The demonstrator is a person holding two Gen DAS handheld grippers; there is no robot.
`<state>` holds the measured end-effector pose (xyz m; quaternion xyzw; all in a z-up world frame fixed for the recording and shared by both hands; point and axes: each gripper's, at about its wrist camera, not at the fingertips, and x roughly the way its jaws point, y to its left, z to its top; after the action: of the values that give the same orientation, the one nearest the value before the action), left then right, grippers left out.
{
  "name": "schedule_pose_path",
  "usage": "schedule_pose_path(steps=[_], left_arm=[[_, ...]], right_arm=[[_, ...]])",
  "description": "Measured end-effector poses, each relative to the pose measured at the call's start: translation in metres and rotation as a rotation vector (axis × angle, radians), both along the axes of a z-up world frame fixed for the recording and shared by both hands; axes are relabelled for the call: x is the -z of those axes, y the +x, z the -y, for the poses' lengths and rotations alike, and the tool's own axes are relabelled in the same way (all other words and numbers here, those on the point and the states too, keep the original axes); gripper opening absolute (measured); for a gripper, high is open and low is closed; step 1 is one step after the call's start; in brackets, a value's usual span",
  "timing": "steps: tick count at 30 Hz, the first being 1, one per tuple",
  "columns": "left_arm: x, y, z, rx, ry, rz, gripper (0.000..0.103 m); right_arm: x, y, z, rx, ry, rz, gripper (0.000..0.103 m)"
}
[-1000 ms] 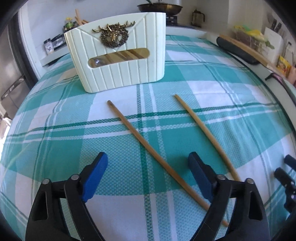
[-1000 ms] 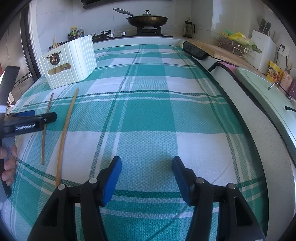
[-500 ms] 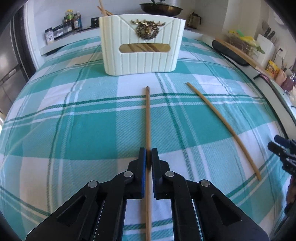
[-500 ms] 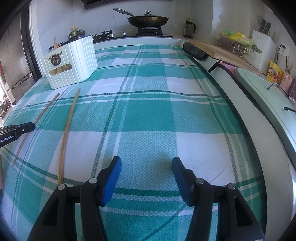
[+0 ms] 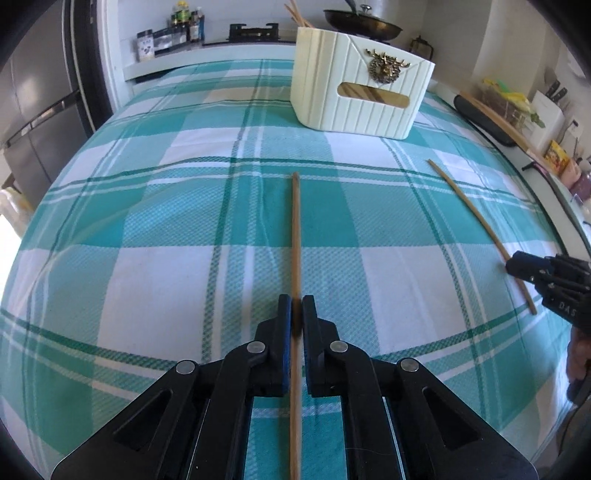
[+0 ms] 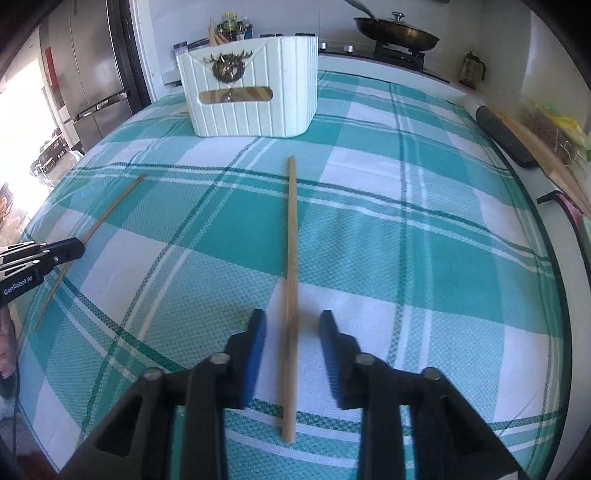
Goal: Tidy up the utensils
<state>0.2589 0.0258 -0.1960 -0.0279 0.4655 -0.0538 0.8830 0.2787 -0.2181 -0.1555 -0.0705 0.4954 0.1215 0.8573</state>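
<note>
Two thin wooden chopsticks lie on the teal plaid tablecloth point(image 5: 166, 258). My left gripper point(image 5: 296, 314) is shut on one chopstick point(image 5: 295, 229), which points away toward the cream slatted holder point(image 5: 360, 99) with a brass deer emblem. The other chopstick point(image 6: 291, 240) lies lengthwise between the blue pads point(image 6: 255, 343) of my right gripper point(image 6: 291, 325); its jaws are closing and a gap still shows on each side. In the right wrist view the left gripper point(image 6: 75, 249) and its chopstick point(image 6: 114, 206) appear at the left. Several more chopsticks point(image 5: 293, 13) stand in the holder.
A steel fridge point(image 6: 92, 66) stands at the far left. Behind the holder are spice jars point(image 5: 177, 26) and a lidded pan point(image 6: 397, 35) on the stove. A black roll and wooden board point(image 6: 517, 136) line the right counter, beside a knife block point(image 5: 550, 110).
The left gripper shut on one chopstick and swung left with it. The right gripper moved left over the other chopstick, and its jaws narrowed around it.
</note>
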Motion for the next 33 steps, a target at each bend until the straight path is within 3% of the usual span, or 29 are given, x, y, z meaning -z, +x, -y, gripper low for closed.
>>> schedule_pose_path(steps=[2, 11, 12, 13, 14, 15, 16, 17, 20, 33], left_arm=[[0.0, -0.005, -0.005, 0.006, 0.017, 0.003, 0.005], [0.0, -0.033, -0.026, 0.049, 0.074, 0.012, 0.01], [0.0, -0.034, -0.028, 0.053, 0.071, 0.01, 0.015], [0.0, -0.034, -0.028, 0.056, 0.067, 0.007, 0.034], [-0.001, -0.034, -0.029, 0.061, 0.057, 0.003, 0.06], [-0.001, -0.034, -0.031, 0.063, 0.045, 0.003, 0.071], [-0.002, -0.034, -0.032, 0.067, 0.023, 0.009, 0.077], [-0.003, -0.033, -0.034, 0.073, 0.003, 0.01, 0.077], [0.0, -0.026, -0.036, 0.086, -0.026, -0.02, 0.077], [0.005, 0.014, -0.04, 0.162, 0.108, -0.116, 0.08]], right_arm=[[0.0, -0.004, 0.002, 0.015, 0.003, 0.009, 0.009], [-0.006, -0.057, 0.032, 0.108, 0.006, -0.004, 0.008], [-0.006, -0.061, 0.034, 0.109, 0.01, -0.005, 0.008], [-0.007, -0.064, 0.035, 0.111, 0.017, -0.005, 0.008], [-0.009, -0.067, 0.038, 0.111, 0.031, -0.001, 0.011], [-0.011, -0.068, 0.04, 0.108, 0.04, 0.0, 0.017], [-0.012, -0.068, 0.041, 0.105, 0.042, 0.005, 0.036], [-0.013, -0.069, 0.042, 0.102, 0.039, 0.011, 0.05], [-0.015, -0.065, 0.042, 0.082, 0.003, 0.029, 0.051], [-0.003, -0.031, 0.033, 0.014, -0.042, -0.08, 0.051]])
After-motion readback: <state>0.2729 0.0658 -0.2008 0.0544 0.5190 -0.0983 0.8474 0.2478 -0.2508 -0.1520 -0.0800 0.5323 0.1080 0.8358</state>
